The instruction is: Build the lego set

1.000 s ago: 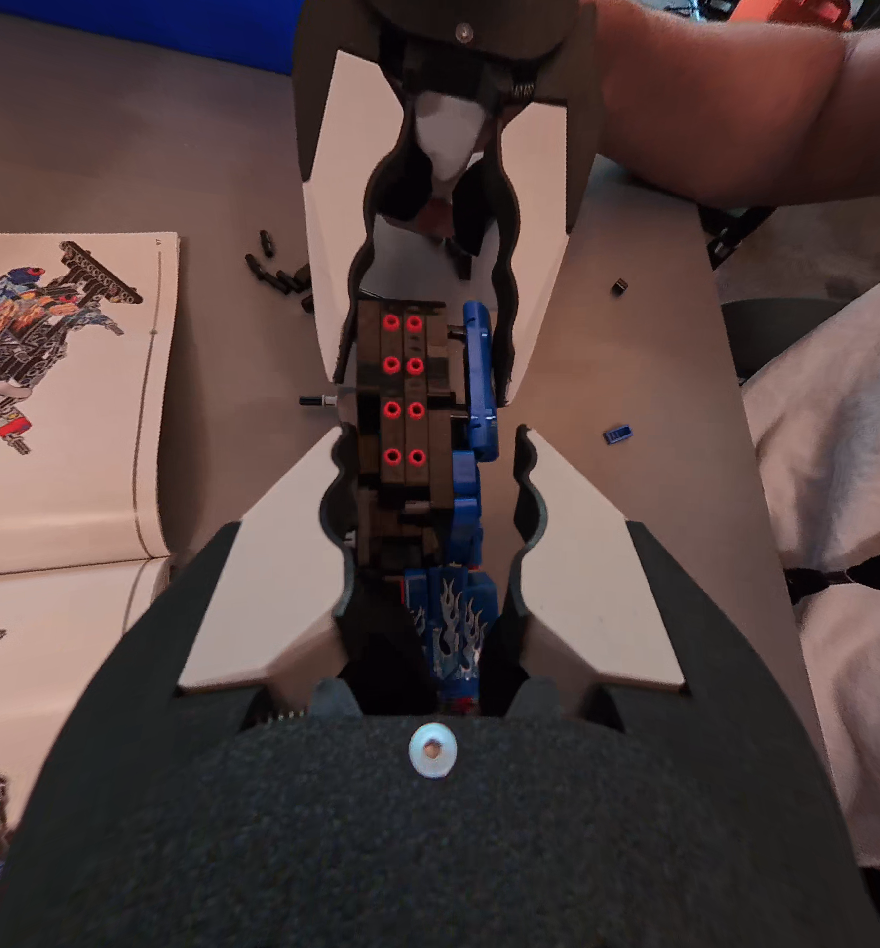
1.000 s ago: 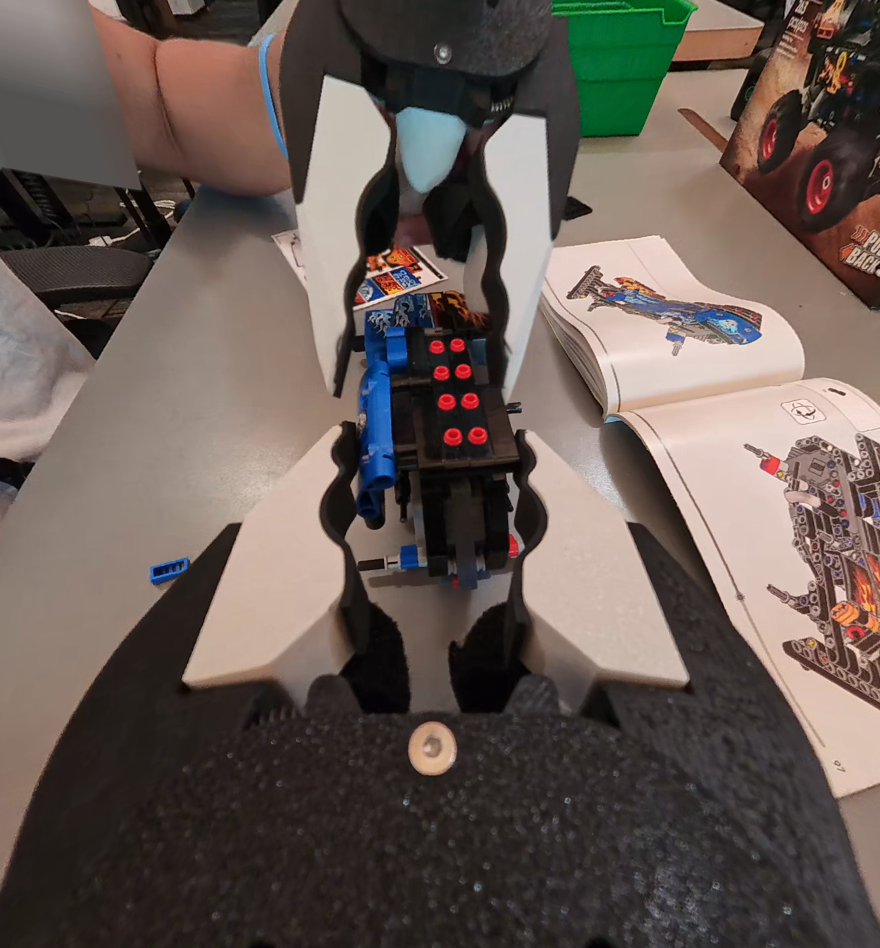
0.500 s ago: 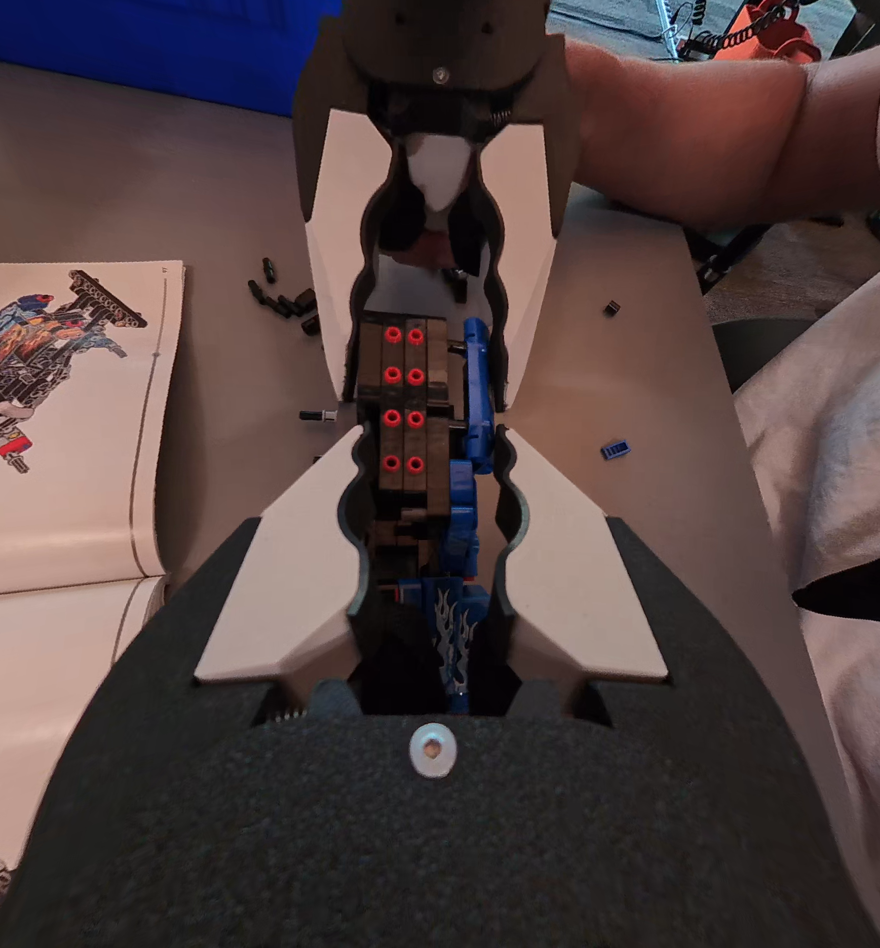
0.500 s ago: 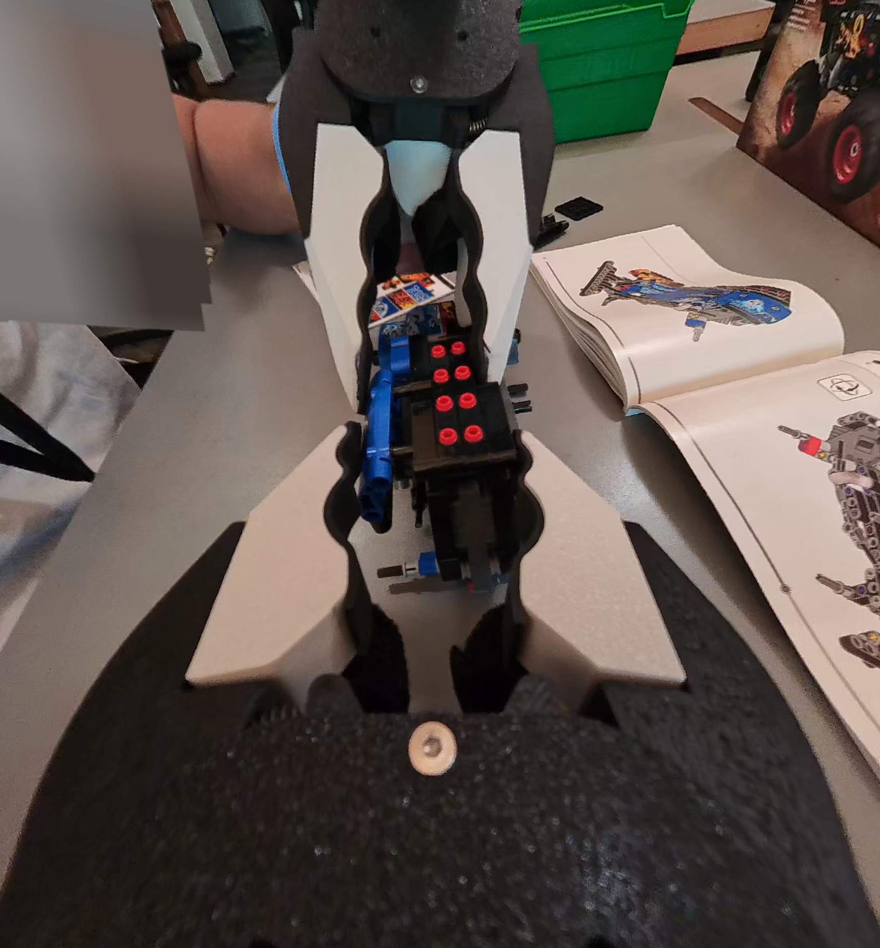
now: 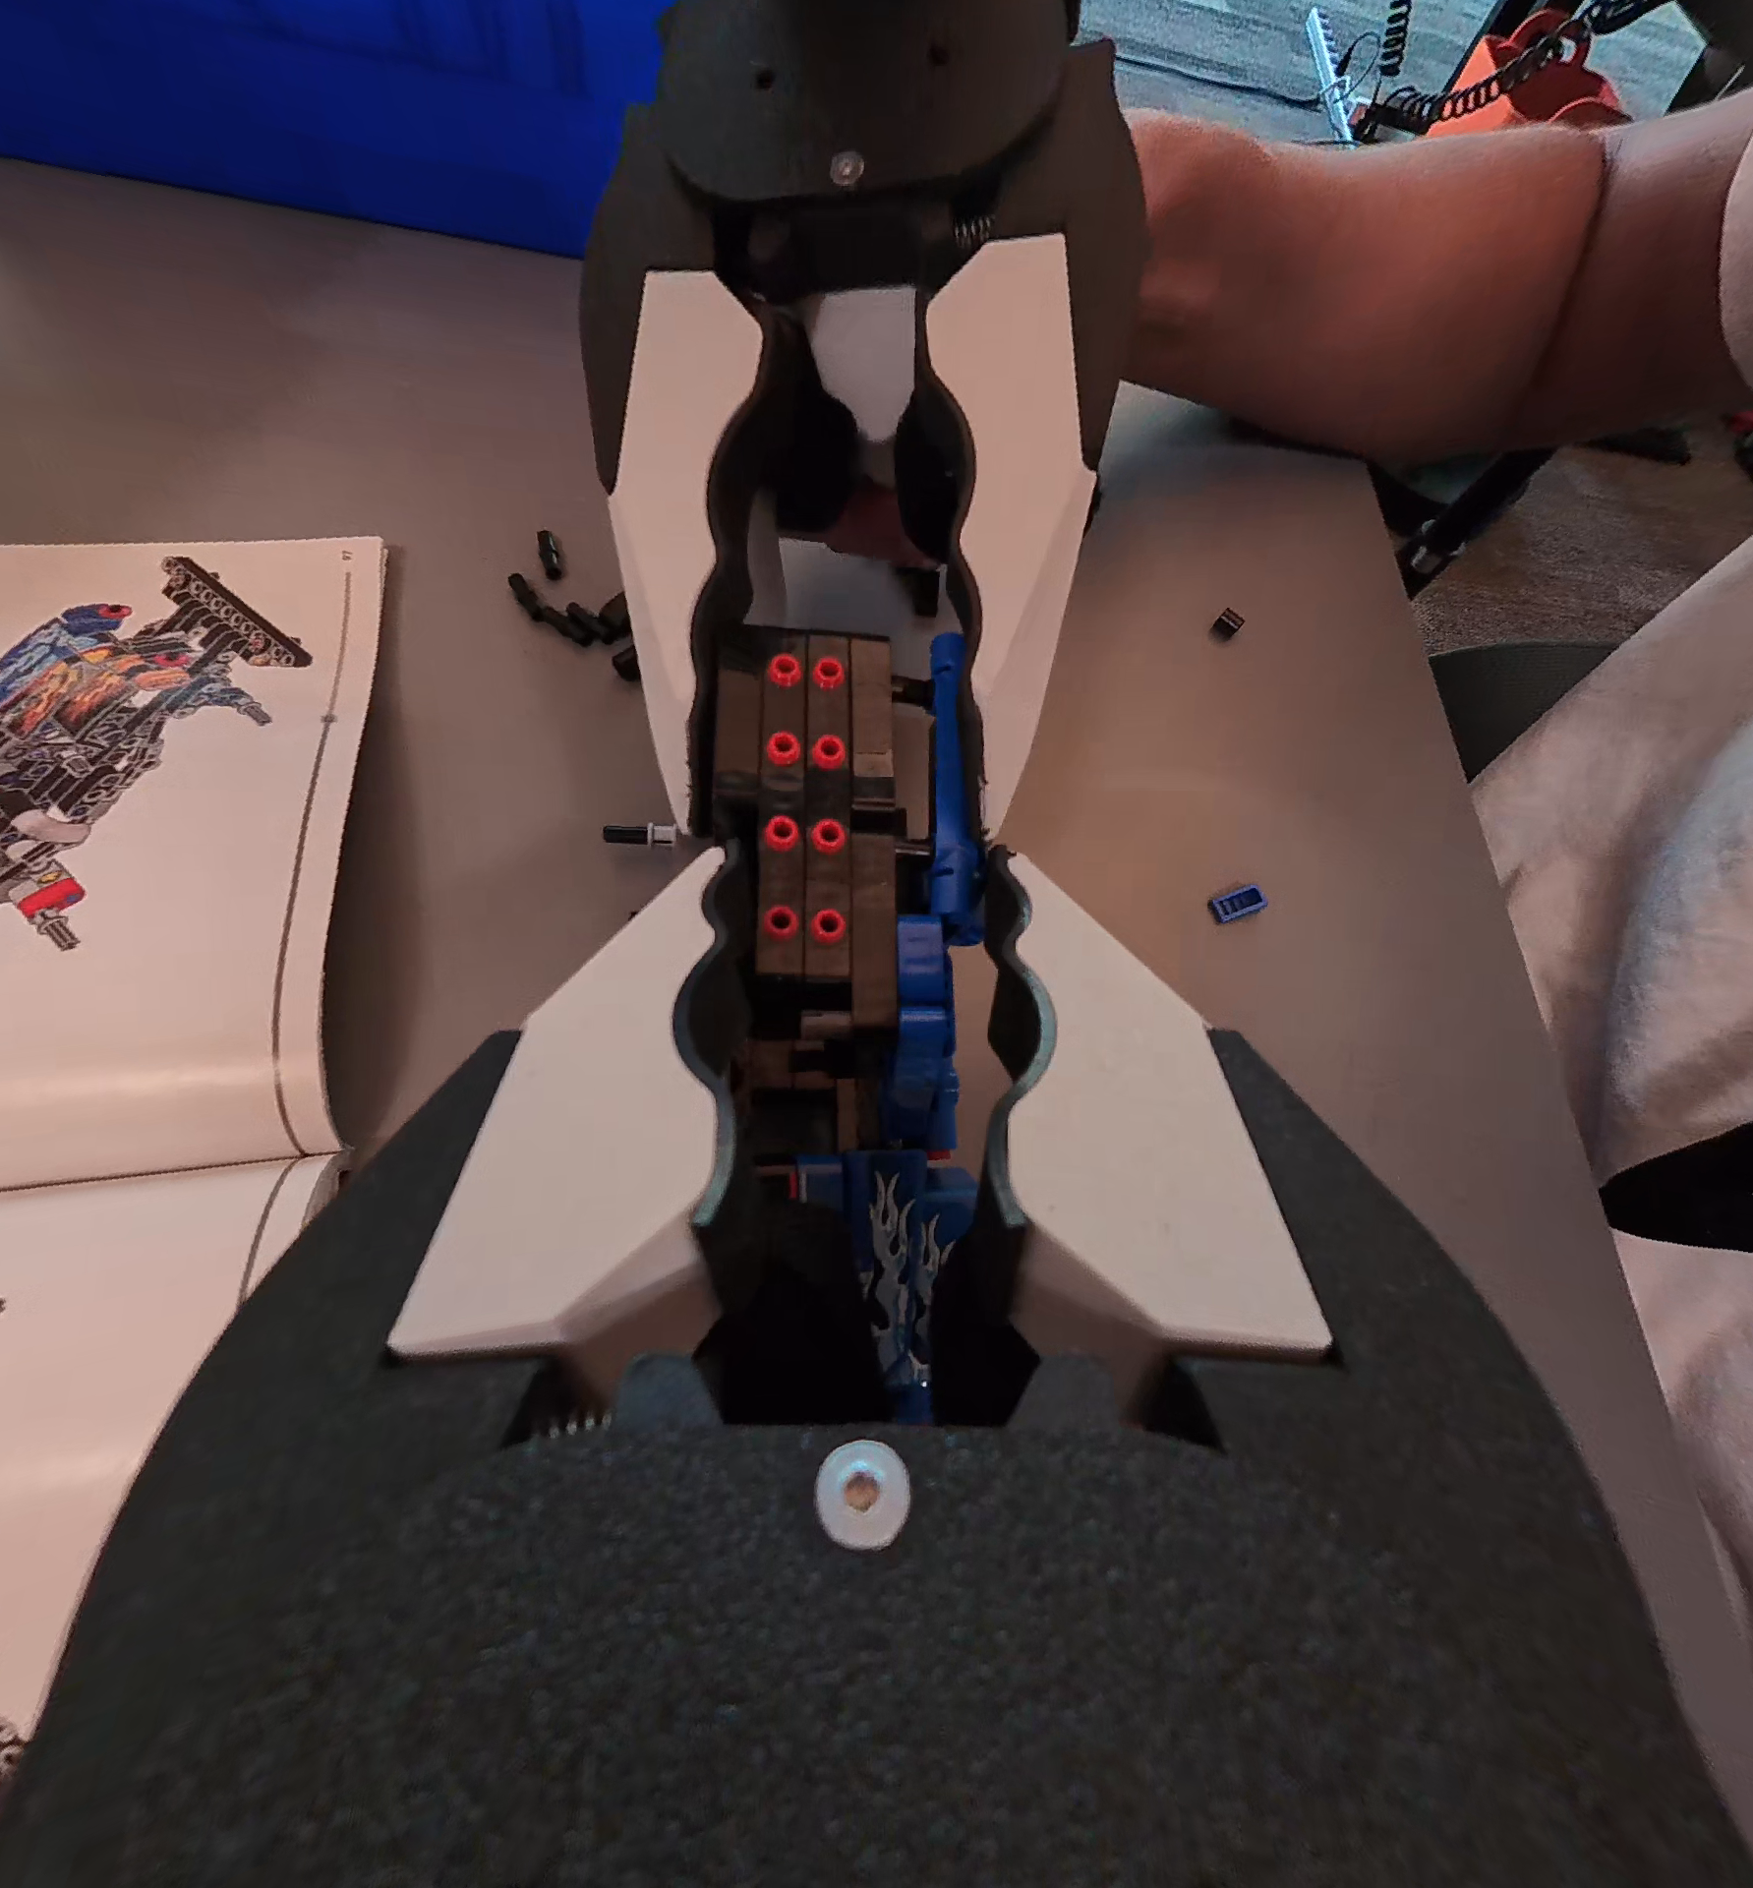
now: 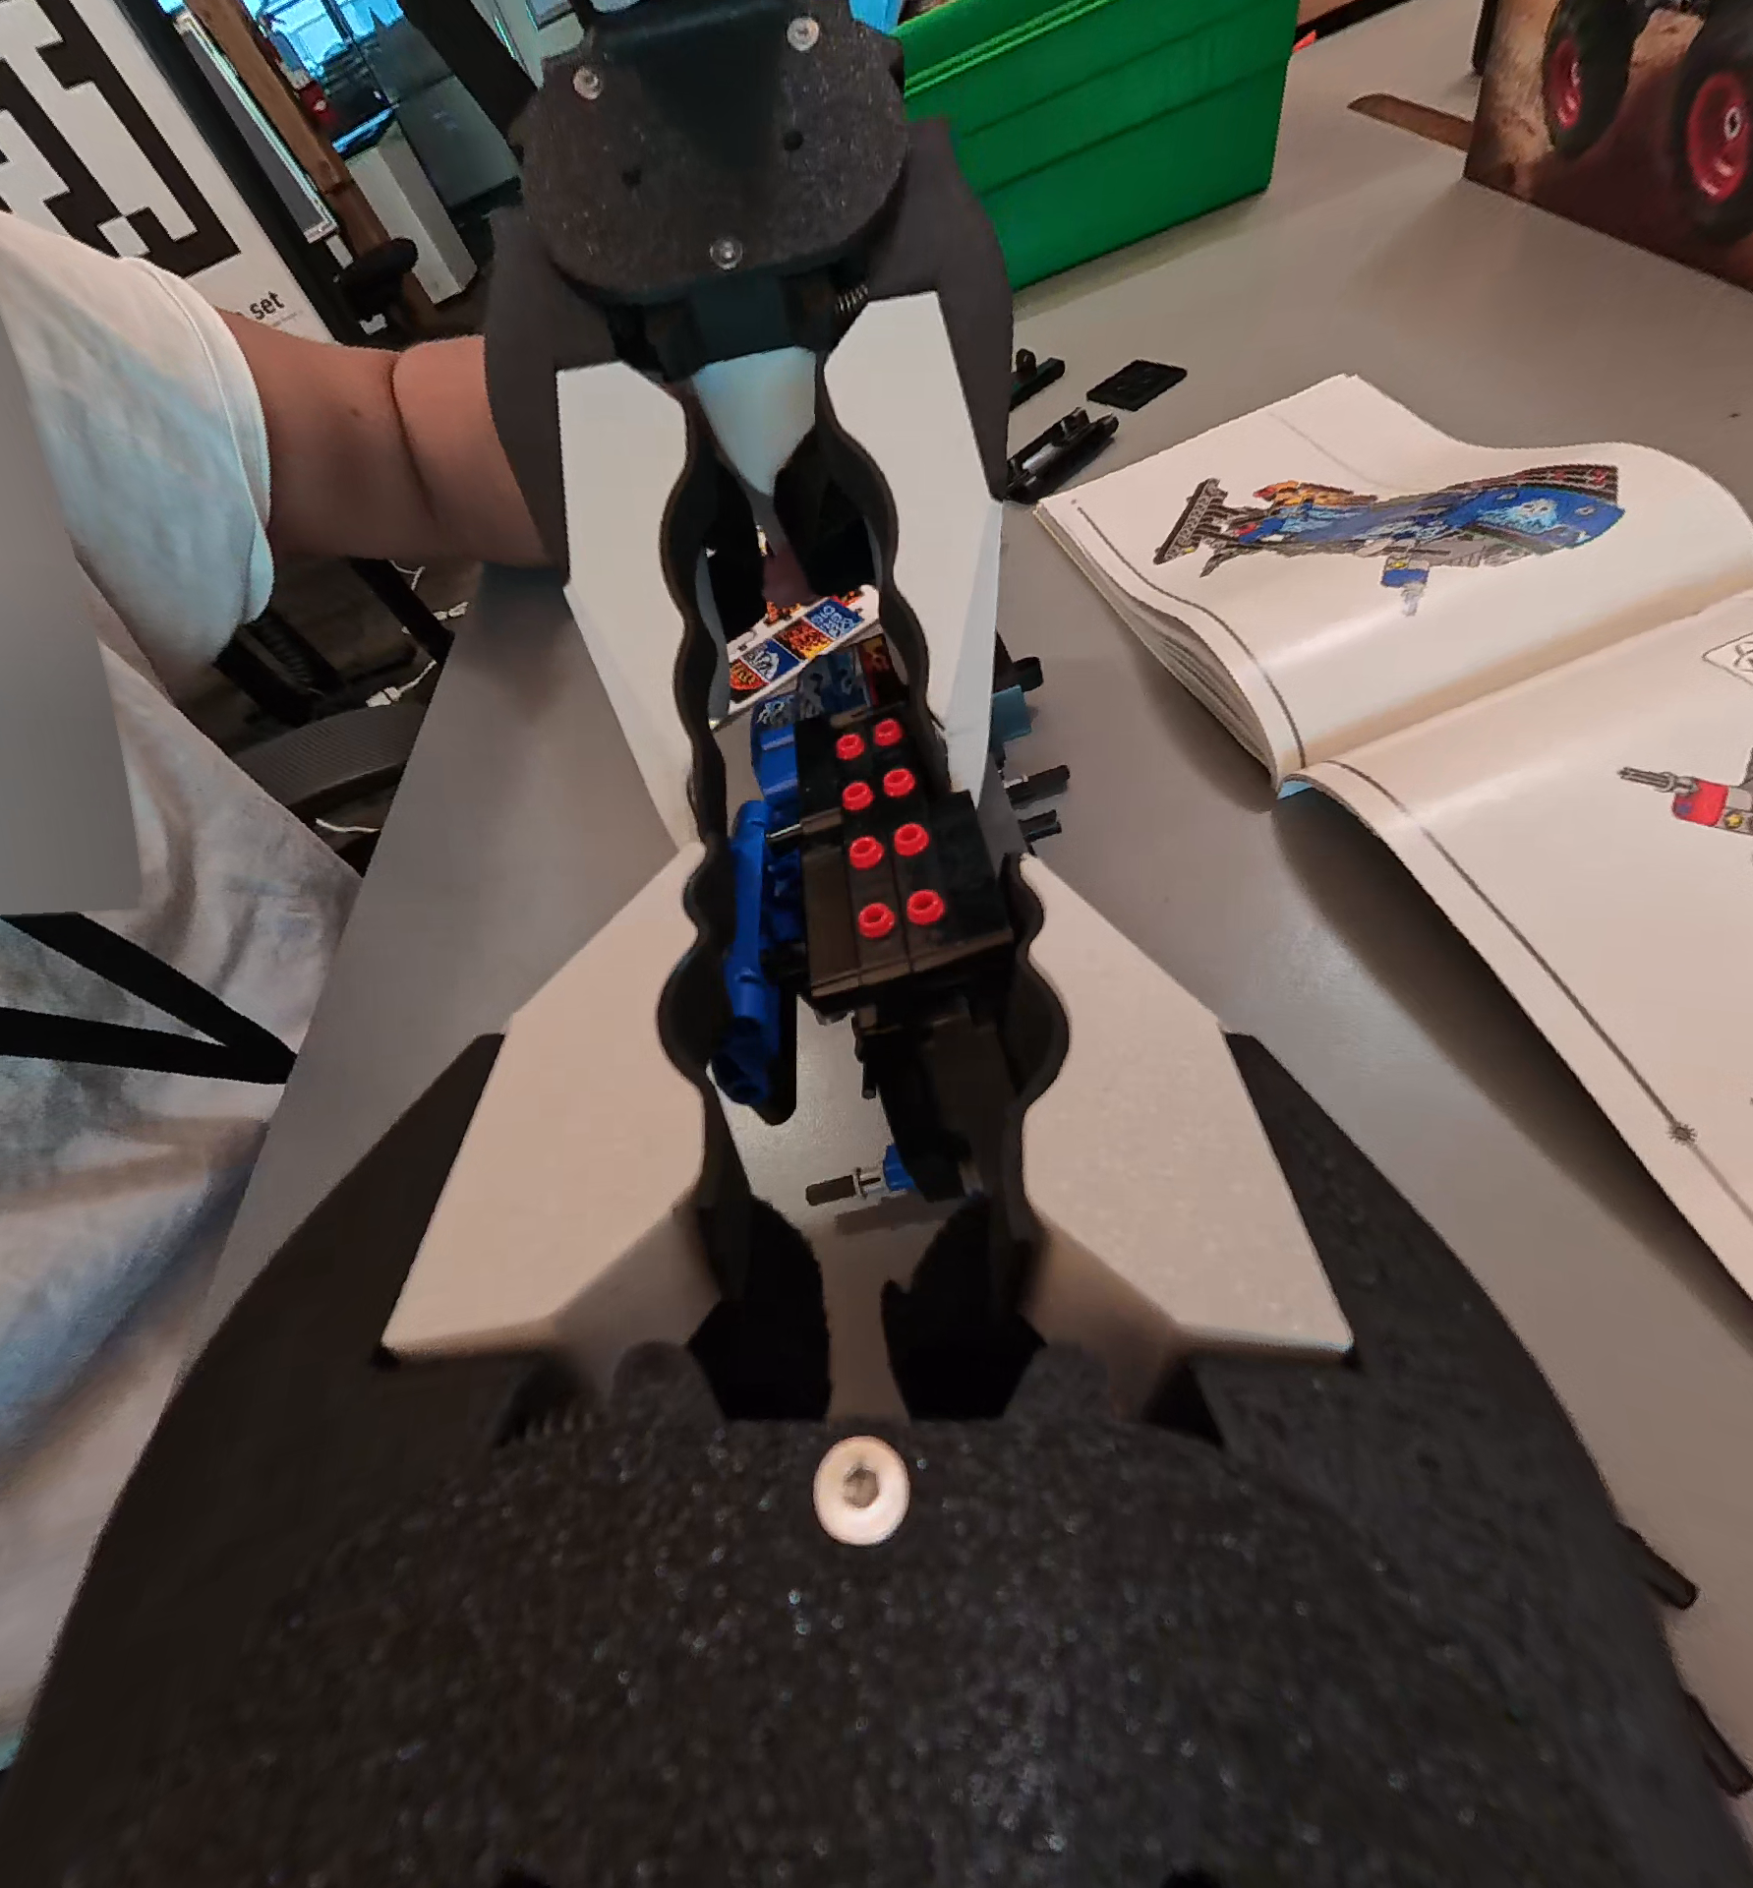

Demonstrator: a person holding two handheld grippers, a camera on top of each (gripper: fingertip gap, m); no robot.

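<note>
above grey table [image 5: 239, 409], both grippers' fingers [image 5: 647, 1073] clamp lego model [image 5: 821, 868].

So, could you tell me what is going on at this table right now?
A person is building a lego set with two handheld grippers. Both the left gripper and the right gripper are closed from opposite ends on one black and blue brick assembly with red studs, held above the grey table. An open instruction booklet lies beside it, and loose small black pins and a small blue piece remain on the table.
</note>
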